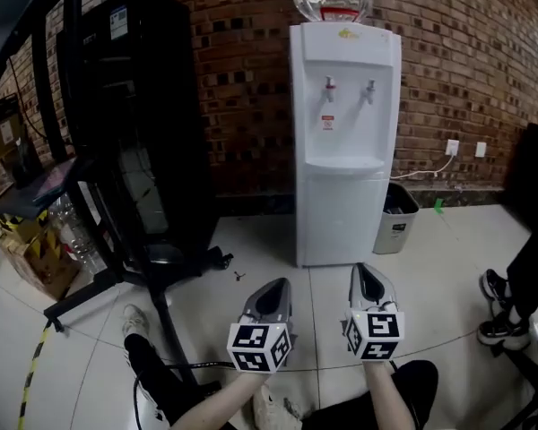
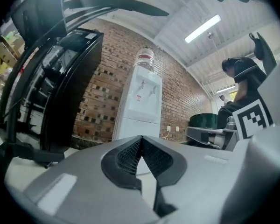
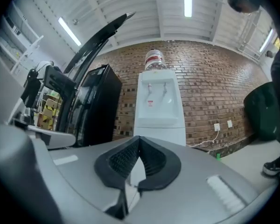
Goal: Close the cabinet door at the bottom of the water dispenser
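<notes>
The white water dispenser (image 1: pixel 344 141) stands against the brick wall with a bottle on top. Its bottom cabinet door (image 1: pixel 339 215) sits flush with the body. Both grippers hang over the floor well short of it, pointing toward it. My left gripper (image 1: pixel 275 287) is shut with nothing between its jaws. My right gripper (image 1: pixel 368 274) beside it is also shut and empty. The left gripper view shows the dispenser (image 2: pixel 141 101) beyond the closed tips (image 2: pixel 141 138). The right gripper view shows the dispenser (image 3: pixel 158 108) straight ahead of the closed tips (image 3: pixel 139 138).
A tall black cabinet (image 1: pixel 134 115) stands left of the dispenser, with a black stand's legs (image 1: pixel 117 276) spread on the floor. A grey bin (image 1: pixel 395 218) sits right of the dispenser. Cardboard boxes (image 1: pixel 36 253) lie far left. Another person's shoes (image 1: pixel 498 294) are at the right.
</notes>
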